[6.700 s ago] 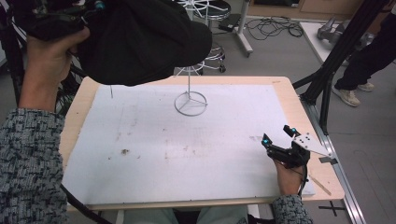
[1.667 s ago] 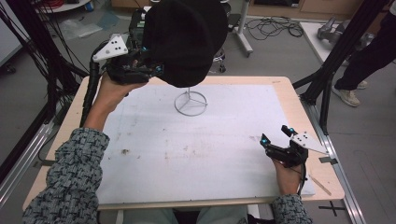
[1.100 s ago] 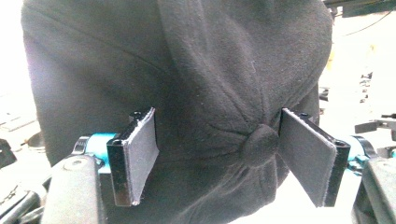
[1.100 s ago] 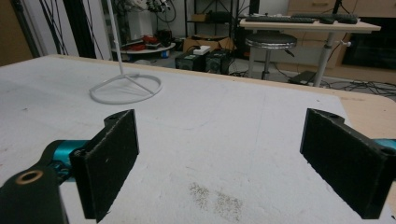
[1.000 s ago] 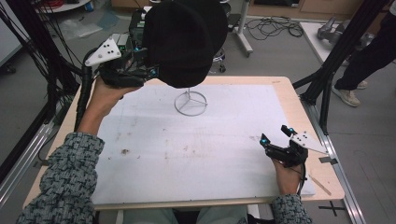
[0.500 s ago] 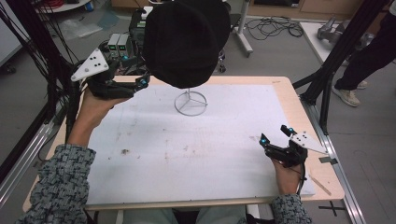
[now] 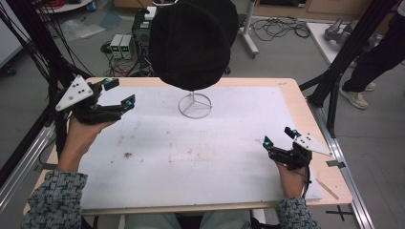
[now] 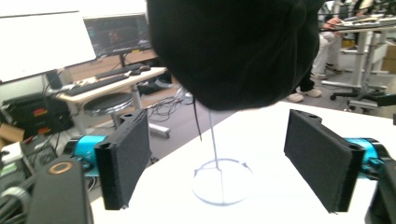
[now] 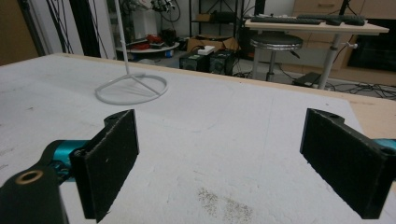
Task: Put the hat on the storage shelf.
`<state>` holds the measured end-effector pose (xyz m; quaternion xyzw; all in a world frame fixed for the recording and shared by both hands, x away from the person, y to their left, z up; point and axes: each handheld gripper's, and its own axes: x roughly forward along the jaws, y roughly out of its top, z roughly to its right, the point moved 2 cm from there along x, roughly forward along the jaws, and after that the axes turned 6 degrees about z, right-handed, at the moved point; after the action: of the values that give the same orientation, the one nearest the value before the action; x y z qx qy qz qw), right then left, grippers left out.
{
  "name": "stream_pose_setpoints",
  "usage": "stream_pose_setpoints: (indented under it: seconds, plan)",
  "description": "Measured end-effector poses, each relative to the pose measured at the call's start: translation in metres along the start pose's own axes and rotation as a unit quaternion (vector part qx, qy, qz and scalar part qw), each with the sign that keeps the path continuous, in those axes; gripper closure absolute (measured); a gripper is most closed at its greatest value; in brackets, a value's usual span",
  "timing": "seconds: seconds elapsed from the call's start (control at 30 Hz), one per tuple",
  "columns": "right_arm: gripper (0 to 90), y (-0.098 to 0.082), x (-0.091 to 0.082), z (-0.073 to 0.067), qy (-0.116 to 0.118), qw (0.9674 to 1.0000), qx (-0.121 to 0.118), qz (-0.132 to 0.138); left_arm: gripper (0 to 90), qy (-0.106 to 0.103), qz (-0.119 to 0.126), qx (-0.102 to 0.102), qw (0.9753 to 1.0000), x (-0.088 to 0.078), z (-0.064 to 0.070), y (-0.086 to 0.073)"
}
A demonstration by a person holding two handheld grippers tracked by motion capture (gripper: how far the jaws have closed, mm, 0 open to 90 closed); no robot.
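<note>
Pulled back from the black hat [image 7: 193, 43] toward the tabletop's [image 7: 286, 90] far left corner: left gripper [image 7: 119, 94], jaws just opened wide, empty. Hat perched on wire stand [image 7: 195, 105] near far edge. Right gripper [image 7: 278, 137] agape, near right edge.

a wooden table [image 7: 291, 90] carries a white sheet [image 7: 200, 152] that covers nearly all of its top, leaving light wood bare along the far edge and the right side. the sheet shows faint brownish stains near its middle and left. a white wire stand [image 7: 195, 105] rests directly on the sheet near the far edge, its round base [image 9: 131, 89] flat on the surface.
</note>
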<state>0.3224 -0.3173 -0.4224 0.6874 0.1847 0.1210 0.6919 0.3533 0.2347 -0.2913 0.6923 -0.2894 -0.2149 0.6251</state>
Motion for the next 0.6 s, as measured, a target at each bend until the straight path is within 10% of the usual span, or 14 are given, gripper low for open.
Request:
stream_pose_setpoints:
  seconds: [0.6]
  plan:
    - [10.7,0.0,0.0,-0.007,-0.003,0.9999,-0.011,-0.008,21.0,0.087,-0.037,-0.03,0.9951,-0.051,0.018,-0.073]
